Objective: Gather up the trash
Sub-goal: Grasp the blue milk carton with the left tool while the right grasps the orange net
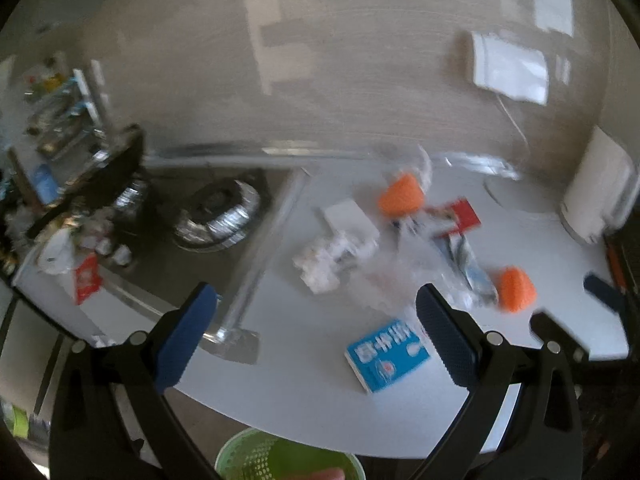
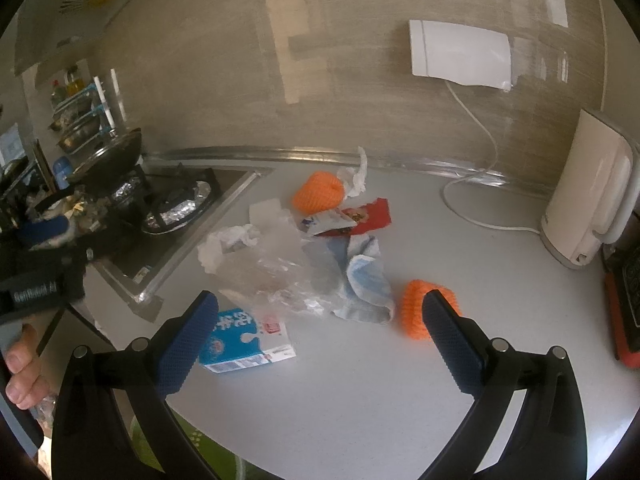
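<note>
Trash lies in a pile on the grey counter [image 2: 360,392]: a blue milk carton [image 2: 240,340], clear plastic wrap [image 2: 276,268], crumpled white paper [image 2: 224,244], a blue-white wrapper [image 2: 366,280], a red packet [image 2: 368,216] and two orange foam nets [image 2: 318,192] [image 2: 416,312]. My right gripper [image 2: 320,340] is open and empty above the counter, short of the pile. My left gripper [image 1: 316,332] is open and empty, with the carton [image 1: 386,354] between its fingers' line. The left view is blurred. A green mesh bin [image 1: 288,456] stands below the counter edge.
A gas stove [image 2: 168,208] with foil-lined burners and a black wok [image 2: 108,160] is at the left. A white kettle [image 2: 592,208] and its cord stand at the right. A dish rack [image 2: 80,120] is at far left. An orange-black appliance [image 2: 624,304] sits at the right edge.
</note>
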Motion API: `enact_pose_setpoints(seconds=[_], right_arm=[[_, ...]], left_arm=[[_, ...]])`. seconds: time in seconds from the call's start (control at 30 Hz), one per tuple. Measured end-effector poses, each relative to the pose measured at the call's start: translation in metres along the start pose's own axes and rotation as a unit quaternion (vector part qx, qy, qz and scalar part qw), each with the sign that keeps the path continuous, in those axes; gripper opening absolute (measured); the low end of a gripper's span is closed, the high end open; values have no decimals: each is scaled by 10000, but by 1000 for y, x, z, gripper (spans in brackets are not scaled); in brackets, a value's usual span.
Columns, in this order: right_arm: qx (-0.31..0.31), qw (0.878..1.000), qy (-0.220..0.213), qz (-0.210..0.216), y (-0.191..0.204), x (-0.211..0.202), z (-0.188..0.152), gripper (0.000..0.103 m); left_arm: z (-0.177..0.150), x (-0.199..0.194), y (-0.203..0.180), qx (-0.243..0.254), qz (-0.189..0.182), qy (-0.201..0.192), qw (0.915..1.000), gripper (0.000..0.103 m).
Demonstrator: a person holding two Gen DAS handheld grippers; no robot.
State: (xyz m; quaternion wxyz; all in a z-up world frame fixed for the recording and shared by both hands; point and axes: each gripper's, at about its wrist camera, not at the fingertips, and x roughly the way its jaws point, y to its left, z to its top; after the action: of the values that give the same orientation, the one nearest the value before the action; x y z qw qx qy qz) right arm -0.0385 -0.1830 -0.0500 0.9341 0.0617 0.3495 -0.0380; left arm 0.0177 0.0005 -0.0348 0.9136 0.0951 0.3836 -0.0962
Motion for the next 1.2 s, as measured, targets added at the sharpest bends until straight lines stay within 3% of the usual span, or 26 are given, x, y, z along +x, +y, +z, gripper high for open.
enact_pose_setpoints(seconds=[0.2, 0.27, 0.37, 0.43, 0.5, 0.53, 0.63, 0.7, 0.77, 0.97, 1.0, 1.1, 1.2], right_arm=[[138, 9993, 235, -274, -28, 21, -17, 101], [124, 9988, 322, -350, -36, 28, -23, 101], [127, 9982, 433, -404, -48, 37, -32, 101], [110, 9976, 526, -441, -58, 43, -39, 101], [95, 9969, 608, -500, -65, 47, -45, 101], [97, 9965, 656, -519, -69, 49, -47, 101], [176, 9958, 785, -445, -78, 55, -53, 101], [267, 9948, 911, -359, -85, 64, -56, 101], [275, 9941, 993, -337, -88, 72, -56, 101], [274, 9942, 1019, -185, -98, 95, -44, 101], [281, 9937, 1071, -167, -100, 101, -41, 101], [262, 9918, 1238, -159, -108, 121, -35, 101], [151, 9895, 1423, -197, -112, 138, -32, 101]], left_arm=[[-20, 57, 2, -539, -52, 880, 9947, 96], [-27, 71, -3, -622, -101, 980, 9932, 96], [-39, 90, -17, -320, -377, 987, 9939, 96], [-45, 98, -28, 200, -730, 867, 9934, 96], [-52, 100, -42, 1228, -1070, 730, 9839, 96], [-59, 100, -50, 1862, -1152, 617, 9738, 96], [-68, 111, -61, 2893, -1288, 582, 9468, 96], [-73, 126, -66, 3326, -1331, 693, 9311, 96], [-70, 141, -64, 3431, -1496, 862, 9233, 96], [-66, 157, -62, 3398, -1971, 879, 9154, 95], [-68, 159, -62, 3410, -2044, 901, 9131, 91], [-72, 167, -61, 3371, -2290, 1127, 9062, 68], [-74, 169, -59, 3206, -2339, 1122, 9110, 67]])
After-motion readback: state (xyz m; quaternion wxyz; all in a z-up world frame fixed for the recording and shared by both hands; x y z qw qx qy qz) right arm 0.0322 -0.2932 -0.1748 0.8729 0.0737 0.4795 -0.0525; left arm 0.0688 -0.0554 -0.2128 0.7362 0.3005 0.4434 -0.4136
